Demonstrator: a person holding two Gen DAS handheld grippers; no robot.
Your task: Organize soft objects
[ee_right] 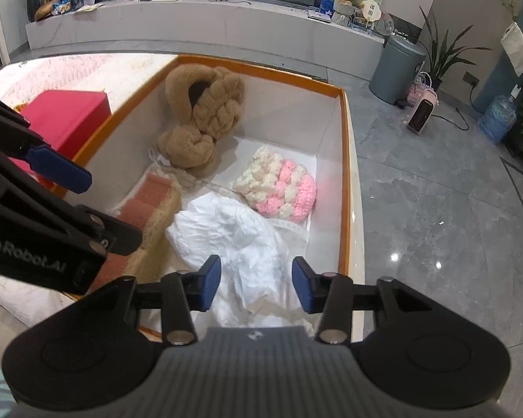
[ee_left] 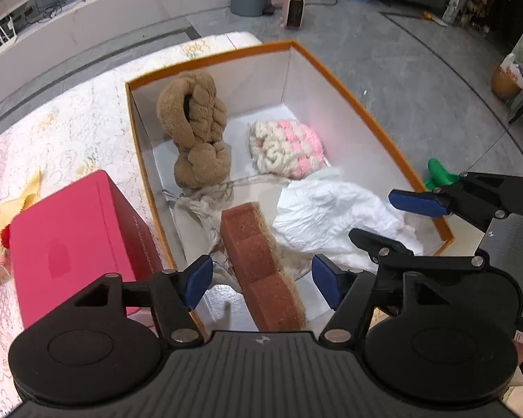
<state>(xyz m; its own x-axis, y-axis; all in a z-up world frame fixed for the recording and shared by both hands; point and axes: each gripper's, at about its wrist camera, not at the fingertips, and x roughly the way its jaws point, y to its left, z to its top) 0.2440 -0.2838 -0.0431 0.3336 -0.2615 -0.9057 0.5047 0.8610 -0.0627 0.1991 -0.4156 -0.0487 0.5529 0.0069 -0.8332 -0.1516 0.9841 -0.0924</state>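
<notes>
In the centre of both wrist views, an orange-rimmed white box [ee_left: 376, 111] is sitting open on a lace-covered surface [ee_left: 69, 129]. Lying inside: a brown plush bundle [ee_left: 195, 129] toward the upper left, a pink-and-cream knitted piece [ee_left: 289, 148] beside it, a crumpled white cloth [ee_left: 334, 216] lower right, and a brick-red sponge block [ee_left: 261, 268] leaning across a beige rag [ee_left: 205, 205]. The left gripper [ee_left: 261, 280] is hovering with jaws apart, straddling the sponge block without pressing it. The right gripper [ee_right: 256, 285] is hanging over the white cloth, jaws parted, holding nothing. A red box [ee_left: 73, 240] is standing just left of the orange box.
</notes>
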